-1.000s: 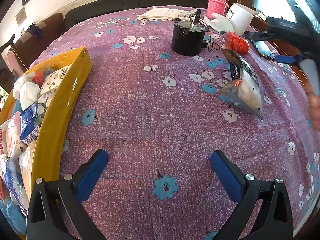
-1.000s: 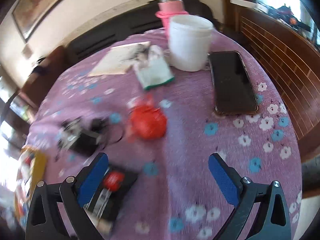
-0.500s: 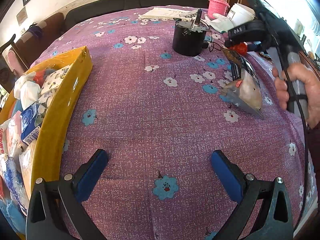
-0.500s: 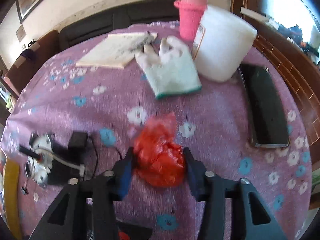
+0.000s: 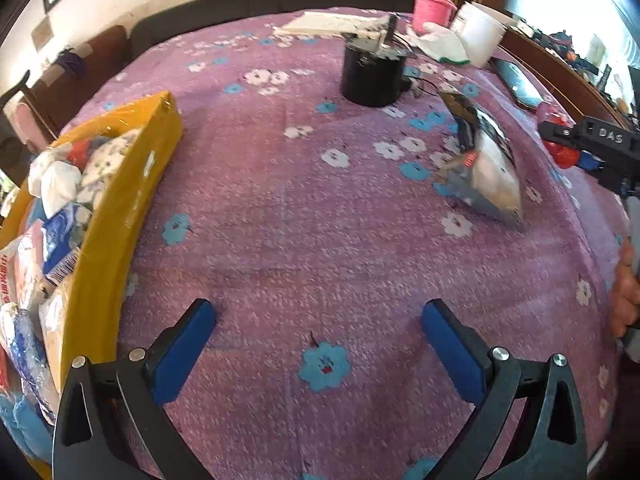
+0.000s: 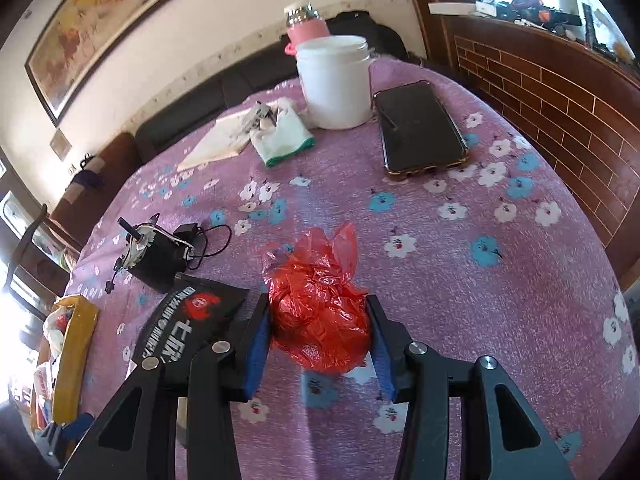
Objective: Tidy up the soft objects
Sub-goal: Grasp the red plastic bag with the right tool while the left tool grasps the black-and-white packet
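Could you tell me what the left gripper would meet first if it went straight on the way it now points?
Most likely just the purple flowered tablecloth: the left gripper is open, angled down at bare cloth. The black motor lies farther along, probably beyond that line.

One red plastic bag, one phone, one white jar, one glove, two hand-held grippers.

Crumpled plastic bag sits between the right gripper jaws, above the worktop I think. Snack pouch just left, motor behind it. Phone, jar, glove at back. Box far left.
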`<state>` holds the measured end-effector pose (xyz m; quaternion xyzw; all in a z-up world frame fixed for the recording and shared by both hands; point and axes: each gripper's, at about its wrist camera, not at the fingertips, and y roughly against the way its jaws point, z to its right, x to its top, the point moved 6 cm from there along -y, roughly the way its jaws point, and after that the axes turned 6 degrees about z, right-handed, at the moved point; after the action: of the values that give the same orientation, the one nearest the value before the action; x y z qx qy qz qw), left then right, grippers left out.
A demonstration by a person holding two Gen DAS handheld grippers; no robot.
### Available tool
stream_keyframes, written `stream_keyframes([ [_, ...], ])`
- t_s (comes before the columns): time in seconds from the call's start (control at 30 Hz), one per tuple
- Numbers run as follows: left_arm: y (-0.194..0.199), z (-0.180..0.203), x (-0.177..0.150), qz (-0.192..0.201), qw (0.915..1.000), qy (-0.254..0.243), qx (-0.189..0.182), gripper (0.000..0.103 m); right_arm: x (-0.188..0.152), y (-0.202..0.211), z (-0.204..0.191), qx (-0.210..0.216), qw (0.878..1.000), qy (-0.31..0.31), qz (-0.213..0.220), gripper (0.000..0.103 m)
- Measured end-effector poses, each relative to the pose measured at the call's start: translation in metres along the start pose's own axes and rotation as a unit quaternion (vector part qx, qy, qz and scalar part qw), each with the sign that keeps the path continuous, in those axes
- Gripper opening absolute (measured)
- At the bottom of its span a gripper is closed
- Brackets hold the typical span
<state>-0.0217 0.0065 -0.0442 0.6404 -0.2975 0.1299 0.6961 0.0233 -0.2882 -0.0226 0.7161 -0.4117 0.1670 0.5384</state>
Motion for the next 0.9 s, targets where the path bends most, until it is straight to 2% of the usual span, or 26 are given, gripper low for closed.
stream_keyframes([
  [0.03,0.001,0.003,-0.001,-0.007,1.0000,0.000,-0.006,0.103,0.001,0.000,0.001,0.006,1.000,-0.005,-0.004,0.049],
  [0.07,0.005,0.009,0.001,-0.011,0.9994,0.008,-0.031,0.103,0.003,0.001,0.001,0.012,1.000,-0.005,0.000,0.049],
  [0.13,0.012,0.021,0.010,0.001,0.9984,0.018,-0.054,0.103,0.007,0.004,0.001,0.004,1.000,0.008,0.011,0.049],
  [0.33,0.002,0.065,0.062,0.048,0.9977,-0.023,-0.042,0.103,0.008,0.008,0.012,0.008,1.000,-0.012,0.014,0.049],
  [0.4,-0.012,0.079,0.072,0.046,0.9975,-0.043,-0.033,0.103,0.008,0.008,0.015,0.013,1.000,-0.021,0.012,0.049],
  [0.57,-0.052,0.101,0.080,0.008,0.9974,-0.068,-0.024,0.102,0.010,0.007,0.017,0.021,0.999,-0.032,0.011,0.049],
  [0.73,-0.061,0.114,0.089,0.018,0.9957,-0.089,-0.018,0.101,0.009,0.006,0.015,0.023,0.999,-0.028,0.009,0.049],
  [0.77,-0.059,0.114,0.089,0.018,0.9956,-0.089,-0.023,0.086,0.009,0.006,0.015,0.023,0.999,-0.027,0.008,0.049],
  [0.8,-0.056,0.115,0.088,0.017,0.9955,-0.084,-0.040,0.063,0.009,0.006,0.015,0.023,0.999,-0.027,0.008,0.049],
  [0.87,-0.048,0.114,0.087,0.015,0.9954,-0.084,-0.043,0.042,0.008,0.005,0.015,0.020,0.999,-0.025,0.008,0.049],
  [0.9,-0.039,0.110,0.085,0.024,0.9956,-0.084,-0.035,0.041,0.008,0.005,0.015,0.021,0.999,-0.024,0.007,0.049],
])
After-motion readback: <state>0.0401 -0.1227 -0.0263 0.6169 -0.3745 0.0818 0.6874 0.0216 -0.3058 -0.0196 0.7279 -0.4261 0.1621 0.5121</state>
